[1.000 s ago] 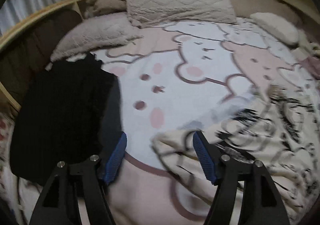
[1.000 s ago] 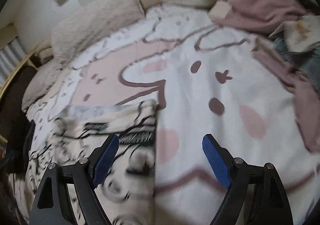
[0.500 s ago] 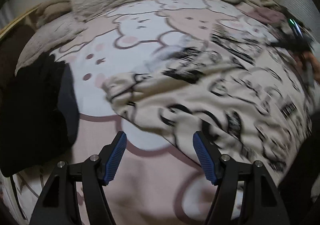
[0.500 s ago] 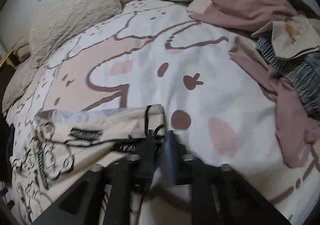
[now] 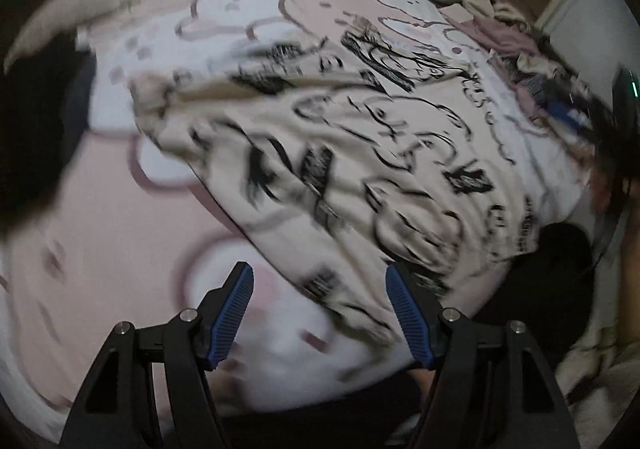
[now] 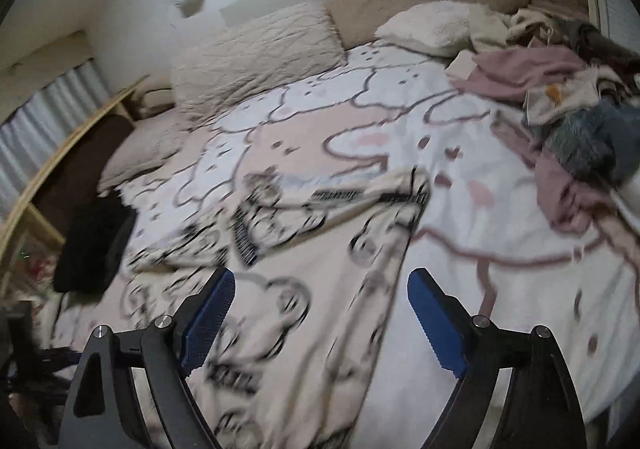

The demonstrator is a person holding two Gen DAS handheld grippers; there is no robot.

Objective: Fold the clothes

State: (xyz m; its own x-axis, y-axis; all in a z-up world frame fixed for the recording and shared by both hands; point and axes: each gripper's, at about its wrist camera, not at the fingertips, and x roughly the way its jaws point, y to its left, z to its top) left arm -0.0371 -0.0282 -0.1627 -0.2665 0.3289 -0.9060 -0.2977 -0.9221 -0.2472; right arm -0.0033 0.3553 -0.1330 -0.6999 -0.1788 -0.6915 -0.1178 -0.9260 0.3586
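Cream garment point(image 5: 360, 153) with black cartoon line-print lies spread across the bed, on top of the pink-and-white bear-pattern blanket point(image 5: 120, 229); seen again from the right wrist, that same garment point(image 6: 288, 249) runs from mid-bed down toward the near edge, its top edge bunched in a rumpled band, its right edge a fairly straight line against the blanket point(image 6: 500, 217).

Left gripper point(image 5: 319, 313) is spread wide, blue pads point(image 5: 232, 313) apart and nothing between them; it hangs over the garment's near edge, the right finger above printed cloth, the left finger above bare blanket; the view is smeared with motion blur, so whether the tips touch the fabric I cannot tell.

Right gripper point(image 6: 322, 323) is also released, jaws well apart and holding nothing; its left finger sits over the printed garment, its right finger over white blanket, the garment's edge running between them.

Around the bed: a black garment point(image 6: 92, 245) heaped at the left edge, well apart from the cream one; a quilted beige pillow point(image 6: 256, 53) at the head; a fluffy white pillow point(image 6: 432, 25) beside it; a jumble of mauve, cream and blue-grey clothes point(image 6: 560, 97) piled along the right side.
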